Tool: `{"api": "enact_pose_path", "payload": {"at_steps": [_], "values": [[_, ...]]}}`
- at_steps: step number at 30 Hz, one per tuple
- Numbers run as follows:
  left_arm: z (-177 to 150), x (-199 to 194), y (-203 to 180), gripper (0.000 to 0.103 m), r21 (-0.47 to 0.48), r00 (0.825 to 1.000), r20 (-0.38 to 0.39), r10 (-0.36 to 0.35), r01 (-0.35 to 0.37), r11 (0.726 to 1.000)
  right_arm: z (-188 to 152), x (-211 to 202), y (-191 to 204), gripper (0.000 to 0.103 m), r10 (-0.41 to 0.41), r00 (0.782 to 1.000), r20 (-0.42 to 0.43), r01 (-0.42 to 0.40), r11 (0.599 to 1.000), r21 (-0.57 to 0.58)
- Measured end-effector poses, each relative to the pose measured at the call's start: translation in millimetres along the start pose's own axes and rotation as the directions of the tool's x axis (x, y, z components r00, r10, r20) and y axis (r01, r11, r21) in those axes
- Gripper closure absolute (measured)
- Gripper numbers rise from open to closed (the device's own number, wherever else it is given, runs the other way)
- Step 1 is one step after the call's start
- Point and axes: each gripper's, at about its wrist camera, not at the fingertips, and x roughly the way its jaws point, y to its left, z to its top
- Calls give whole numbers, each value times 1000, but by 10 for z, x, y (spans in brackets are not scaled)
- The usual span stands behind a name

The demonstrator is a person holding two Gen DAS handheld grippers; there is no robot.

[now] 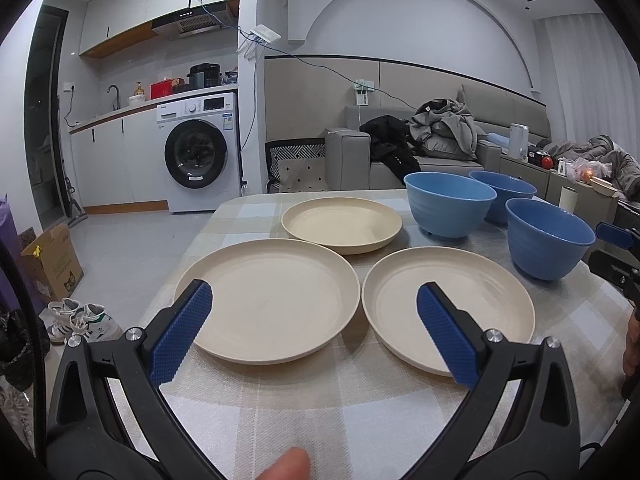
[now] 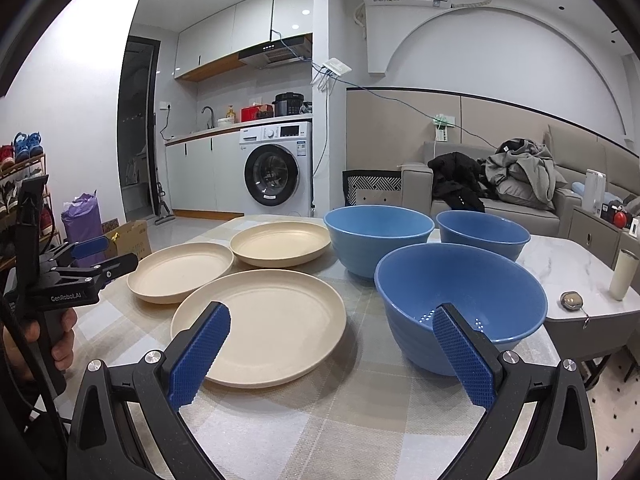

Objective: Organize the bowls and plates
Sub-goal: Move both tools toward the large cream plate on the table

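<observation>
Both claws spread, holding nothing, above the counter [image 1: 280, 420].

We see our left claw [image 1: 314, 304] over two cream plates [image 1: 268, 300] lying side by side, a third plate [image 1: 342, 222] behind; our right claw [image 2: 332, 326] hangs between the nearest plate [image 2: 264, 324] and the nearest of three blue bowls [image 2: 460, 292].

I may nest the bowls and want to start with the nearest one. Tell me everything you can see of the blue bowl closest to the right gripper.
The nearest blue bowl is a deep, round, matte bowl that looks like plastic, with faint horizontal ridges around its outer wall and a plain rim. It stands upright and empty on the checked tablecloth, with small light glints on its inner floor. Nothing touches it: the cream plate lies just left, two more blue bowls stand behind, and the open right gripper hovers in front of it.
</observation>
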Motion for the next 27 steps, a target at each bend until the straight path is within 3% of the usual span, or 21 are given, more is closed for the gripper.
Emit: {"api": "enact_pose_path", "payload": {"at_steps": [14, 27], "values": [[105, 143, 246, 1, -40, 997, -76, 27, -30, 999, 315, 359, 314, 0, 101, 991, -93, -104, 994, -27], [348, 233, 613, 1, -139, 987, -158, 11, -33, 990, 925, 492, 534, 0, 198, 976, -93, -198, 980, 10]]}}
